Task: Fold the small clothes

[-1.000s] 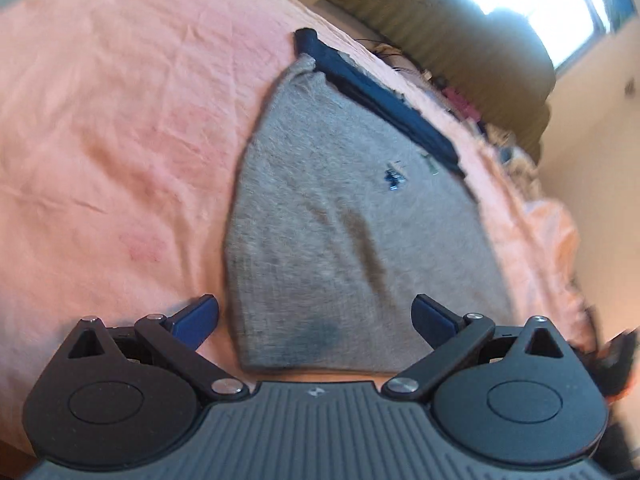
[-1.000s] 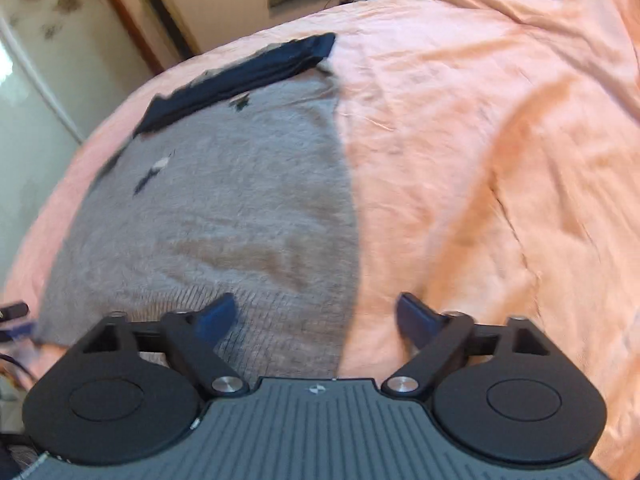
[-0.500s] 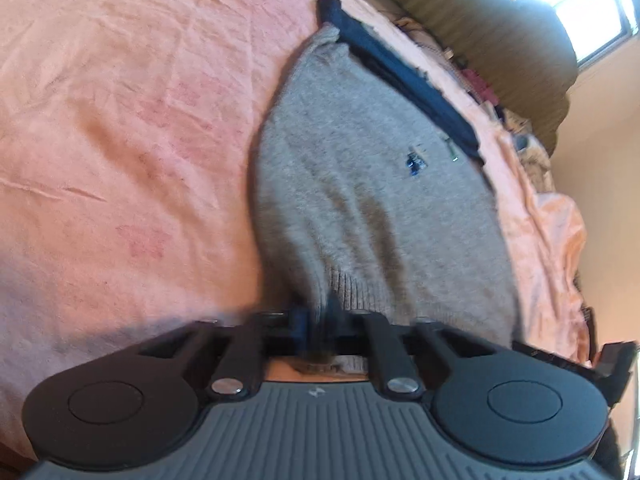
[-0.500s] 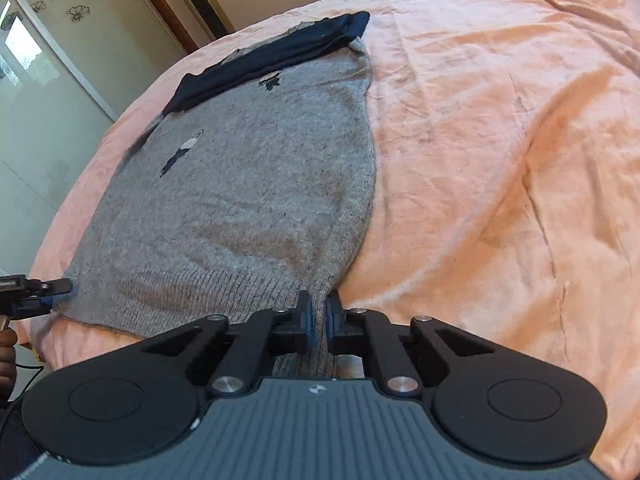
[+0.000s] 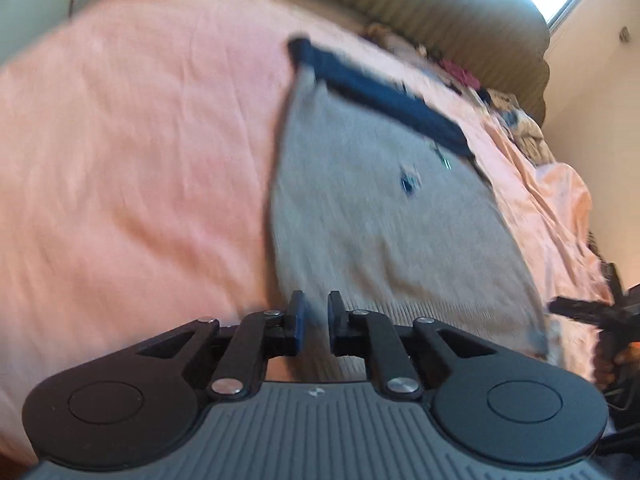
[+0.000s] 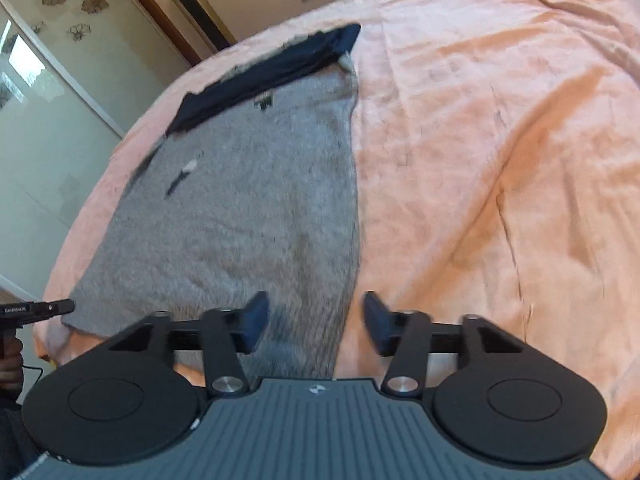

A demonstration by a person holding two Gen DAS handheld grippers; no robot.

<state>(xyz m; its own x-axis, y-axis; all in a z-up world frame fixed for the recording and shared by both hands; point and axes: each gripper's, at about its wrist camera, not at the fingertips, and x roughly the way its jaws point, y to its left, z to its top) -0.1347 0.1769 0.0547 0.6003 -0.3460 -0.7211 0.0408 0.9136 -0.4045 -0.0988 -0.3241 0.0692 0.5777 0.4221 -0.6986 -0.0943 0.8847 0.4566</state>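
Note:
A grey knit sweater (image 5: 380, 220) lies flat on the pink bedspread (image 5: 140, 160), with a navy garment (image 5: 380, 96) across its far end. My left gripper (image 5: 317, 316) is at the near left corner of the ribbed hem. Its jaws are narrow and opening slightly, with hem fabric pinched between the pads. In the right wrist view the sweater (image 6: 240, 220) and the navy garment (image 6: 272, 68) show again. My right gripper (image 6: 316, 322) hovers over the hem's right corner. Its jaws are opening wide and the pads do not press on the cloth.
The pink bedspread (image 6: 500, 160) stretches wrinkled to the right of the sweater. An olive headboard (image 5: 440, 20) and a pile of clothes (image 5: 520, 120) lie beyond. A wardrobe door (image 6: 40, 140) and a tall fan (image 6: 192, 12) stand past the bed's left edge.
Half a second ago both grippers were shut on the hem. The right one has sprung wide open and drawn back; the left one has risen with its jaws parting slightly.

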